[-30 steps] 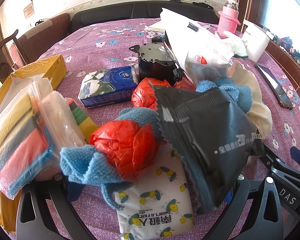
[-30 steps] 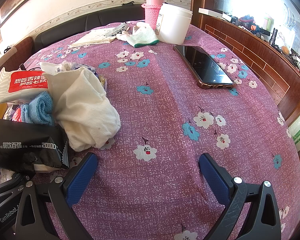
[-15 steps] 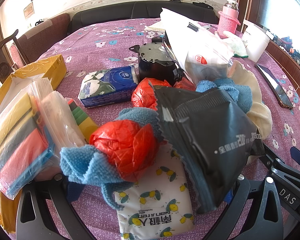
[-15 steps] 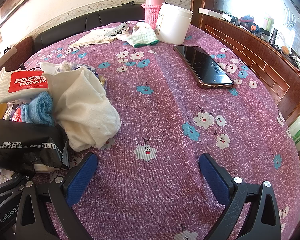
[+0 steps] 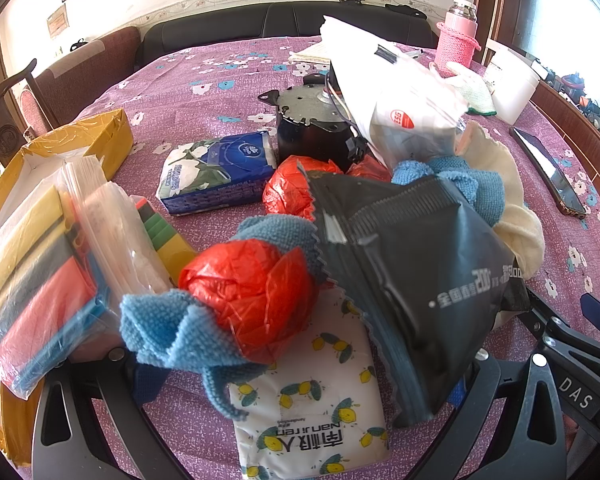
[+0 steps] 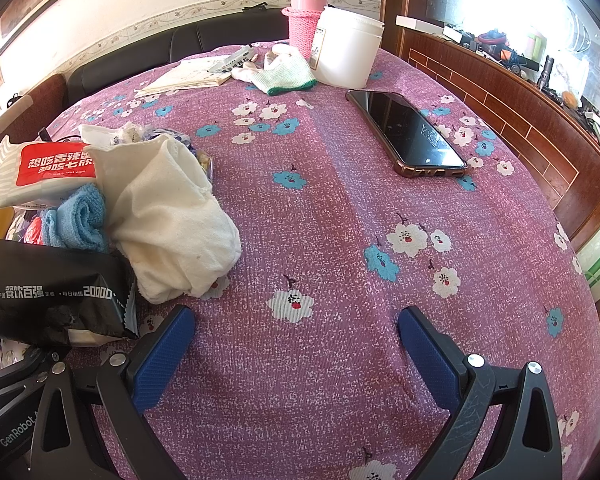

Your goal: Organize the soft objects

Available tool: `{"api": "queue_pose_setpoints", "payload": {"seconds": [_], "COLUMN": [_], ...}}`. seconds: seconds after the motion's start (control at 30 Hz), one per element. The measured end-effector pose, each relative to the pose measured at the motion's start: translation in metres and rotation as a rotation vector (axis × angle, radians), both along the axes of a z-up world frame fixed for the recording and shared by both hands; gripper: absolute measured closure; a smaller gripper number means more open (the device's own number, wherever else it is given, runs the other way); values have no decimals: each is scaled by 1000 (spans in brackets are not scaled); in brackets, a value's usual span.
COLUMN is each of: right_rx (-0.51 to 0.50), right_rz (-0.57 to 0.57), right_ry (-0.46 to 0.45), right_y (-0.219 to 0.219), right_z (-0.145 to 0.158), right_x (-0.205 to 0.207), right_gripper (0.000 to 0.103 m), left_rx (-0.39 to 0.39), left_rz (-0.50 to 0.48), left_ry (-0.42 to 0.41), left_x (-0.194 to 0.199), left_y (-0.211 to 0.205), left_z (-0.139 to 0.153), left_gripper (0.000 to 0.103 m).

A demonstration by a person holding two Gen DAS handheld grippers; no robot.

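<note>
Clutter, unsorted, mid-desk (image 6: 320, 216): blue cloth (image 5: 168, 332) wrapped round red bag (image 5: 252, 292), black pouch (image 5: 416, 280), tissue pack (image 5: 312, 420), cream cloth (image 6: 172, 220). Yellow box (image 5: 108, 136) at left holds bagged sponges (image 5: 40, 280). Left gripper (image 5: 300, 392) fingers spread wide under the pile, grip on nothing evident. Right gripper (image 6: 296, 356) fingers wide apart, empty, over bare cloth. Progress: barely begun, judging by the loose heap.

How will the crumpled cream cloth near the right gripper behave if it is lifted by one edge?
The cream cloth lies in loose folds, so it will probably hang limp and unfold. It looks light. It touches the blue towel, which may shift.
</note>
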State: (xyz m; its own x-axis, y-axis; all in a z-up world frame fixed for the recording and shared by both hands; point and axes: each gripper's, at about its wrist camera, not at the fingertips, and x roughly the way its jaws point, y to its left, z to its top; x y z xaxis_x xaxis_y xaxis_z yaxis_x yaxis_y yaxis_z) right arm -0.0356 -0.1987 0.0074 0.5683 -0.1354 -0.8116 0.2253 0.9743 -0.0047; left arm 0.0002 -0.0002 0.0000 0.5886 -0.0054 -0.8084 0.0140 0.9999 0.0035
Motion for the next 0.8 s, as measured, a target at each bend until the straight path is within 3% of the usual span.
{"api": "queue_pose_setpoints", "payload": {"seconds": [0.2, 0.4, 0.57, 0.8], "right_rx": [12, 23, 188, 221], "right_rz": [6, 24, -14, 31], "right_ry": [49, 39, -65, -56], "right_y": [-2, -2, -23, -24], "right_z": [4, 3, 10, 16], "right_x": [9, 5, -5, -2], "right_gripper": [1, 0, 0, 1], "left_rx": [1, 3, 16, -17], "left_rz": [-5, -71, -51, -57], "left_ry": [2, 64, 54, 62], "left_x": [-1, 2, -2, -12], "left_y": [-3, -1, -4, -1], "left_z": [0, 3, 3, 6], "left_gripper": [0, 0, 0, 0]}}
